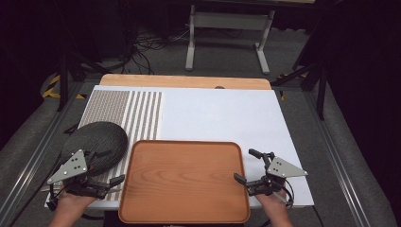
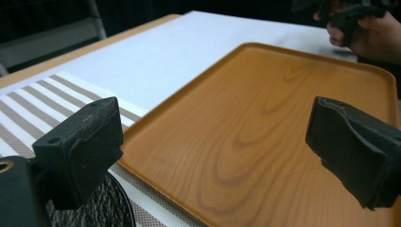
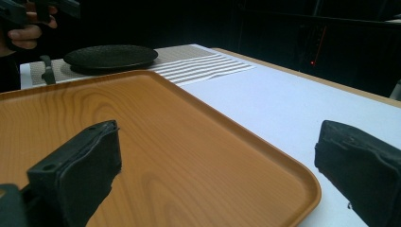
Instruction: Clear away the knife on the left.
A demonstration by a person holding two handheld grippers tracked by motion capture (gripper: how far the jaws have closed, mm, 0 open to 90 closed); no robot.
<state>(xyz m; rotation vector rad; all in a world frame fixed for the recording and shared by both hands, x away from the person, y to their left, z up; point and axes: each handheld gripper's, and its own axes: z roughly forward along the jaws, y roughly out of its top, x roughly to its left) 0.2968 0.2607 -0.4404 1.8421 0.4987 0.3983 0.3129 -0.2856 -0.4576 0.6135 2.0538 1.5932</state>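
Here, one wooden tray at the near edge of the table, lying flat, partly on the white sheet and partly over the striped placemat. Nothing on the tray. One dark round plate to the left of it, resting on the placemat, just beside the tray's left rim. Two grippers, one at each side of the tray: left gripper by the left rim, right gripper by the right rim. Both with jaws spread wide and holding nothing.

From the left gripper view, wide gap between the two black jaws, the tray seen through this gap, its left rim under the left jaw; a small part of the plate at the bottom, cut off by the frame. Far off at the top right, the other hand with its gripper, dark and hard to make out.

From the right gripper view, again a wide gap, the tray's right corner between the jaws. Whether any jaw touches the rim, cannot tell. Behind, the plate whole, and a small dark object near it, too unclear to name. Near edge of the tray cut off in the high view.
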